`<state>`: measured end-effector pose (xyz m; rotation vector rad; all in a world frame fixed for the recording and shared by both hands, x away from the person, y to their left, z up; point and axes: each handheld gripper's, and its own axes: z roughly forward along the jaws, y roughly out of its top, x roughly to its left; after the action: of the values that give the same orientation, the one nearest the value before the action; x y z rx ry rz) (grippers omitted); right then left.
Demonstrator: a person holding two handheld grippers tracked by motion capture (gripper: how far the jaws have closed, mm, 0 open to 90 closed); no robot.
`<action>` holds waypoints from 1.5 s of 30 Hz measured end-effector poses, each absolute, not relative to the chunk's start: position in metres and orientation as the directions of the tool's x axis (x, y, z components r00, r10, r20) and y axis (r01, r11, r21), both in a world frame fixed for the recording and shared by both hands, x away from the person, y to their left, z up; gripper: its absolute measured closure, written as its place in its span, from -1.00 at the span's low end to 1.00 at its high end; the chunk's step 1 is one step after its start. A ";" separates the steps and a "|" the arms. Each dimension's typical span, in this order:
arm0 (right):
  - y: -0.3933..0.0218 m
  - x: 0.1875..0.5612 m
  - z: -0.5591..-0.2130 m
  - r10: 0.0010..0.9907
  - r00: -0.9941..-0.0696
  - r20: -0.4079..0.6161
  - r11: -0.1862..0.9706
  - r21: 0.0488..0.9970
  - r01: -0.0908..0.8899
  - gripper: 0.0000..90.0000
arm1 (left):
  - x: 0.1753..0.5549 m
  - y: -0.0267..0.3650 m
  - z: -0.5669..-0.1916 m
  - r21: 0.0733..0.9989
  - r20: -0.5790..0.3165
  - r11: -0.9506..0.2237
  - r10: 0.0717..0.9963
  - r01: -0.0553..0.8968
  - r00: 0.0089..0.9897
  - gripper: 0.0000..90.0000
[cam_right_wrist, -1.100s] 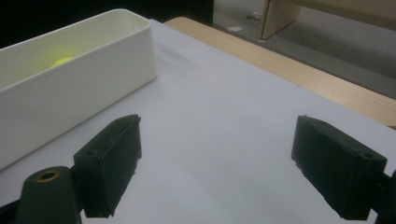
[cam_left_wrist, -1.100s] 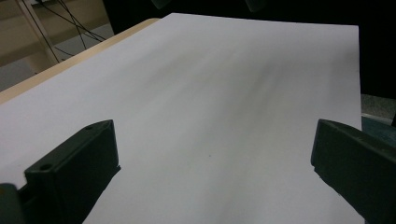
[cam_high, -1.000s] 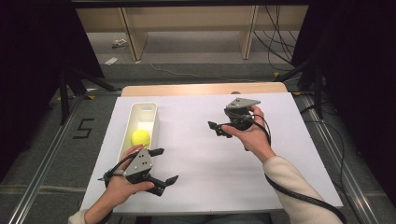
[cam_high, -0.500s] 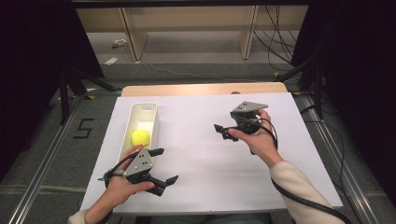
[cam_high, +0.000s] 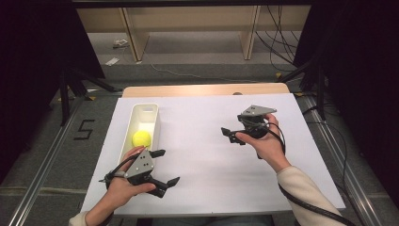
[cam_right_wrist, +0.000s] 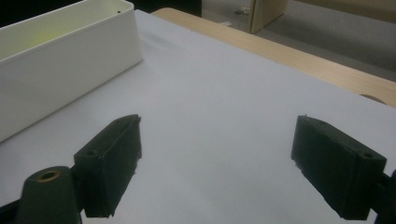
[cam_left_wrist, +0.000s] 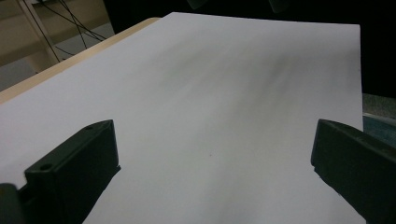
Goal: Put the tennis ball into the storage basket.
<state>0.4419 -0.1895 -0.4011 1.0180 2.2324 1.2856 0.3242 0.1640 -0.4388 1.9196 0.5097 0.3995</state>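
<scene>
- White paper covers the table (cam_high: 211, 188) in the high view. A long white tray (cam_high: 153, 110) stands at the left side, and a yellow ball (cam_high: 141, 139) lies inside it, toward its near end. The left gripper (cam_high: 163, 167) is held at the near left, just beside the near end of the tray, with its jaws spread wide and nothing between them. The right gripper (cam_high: 228, 133) is at the right of the middle, well apart from the tray, pointing left toward it; its jaws are also apart and empty.
- In the left gripper view, the two black jaws stand wide over bare white paper, away from the tray.
- In the right gripper view, the jaws stand wide too. The wall of the tray (cam_right_wrist: 70, 70) is ahead at the left, and a yellow tint shows inside it.
- The work seems to be around the ball. To grasp it well, a gripper should come from above, between the tray walls, with the ball centred between the jaws, and close slowly, because a round ball can roll away.
</scene>
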 end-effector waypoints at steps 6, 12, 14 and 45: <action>-0.193 0.439 -0.402 0.744 -0.667 0.039 0.317 0.857 0.405 -0.63 | 0.324 0.164 -0.439 0.923 0.043 -0.348 0.521 0.166 0.852 -1.00; -0.199 0.437 -0.404 0.750 -0.660 0.040 0.312 0.859 0.406 -0.63 | 0.324 0.164 -0.439 0.923 0.043 -0.348 0.522 0.166 0.852 -0.99; -0.202 0.436 -0.404 0.753 -0.656 0.042 0.308 0.860 0.408 -0.63 | 0.324 0.164 -0.439 0.922 0.044 -0.349 0.521 0.166 0.852 -1.00; -0.250 0.411 -0.411 0.801 -0.596 0.056 0.270 0.855 0.443 -0.63 | 0.325 0.164 -0.440 0.920 0.044 -0.352 0.525 0.170 0.850 -0.99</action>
<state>0.4106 -0.2498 -0.4108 1.1275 2.1591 1.2589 0.3248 0.1641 -0.4397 1.9240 0.5165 0.4031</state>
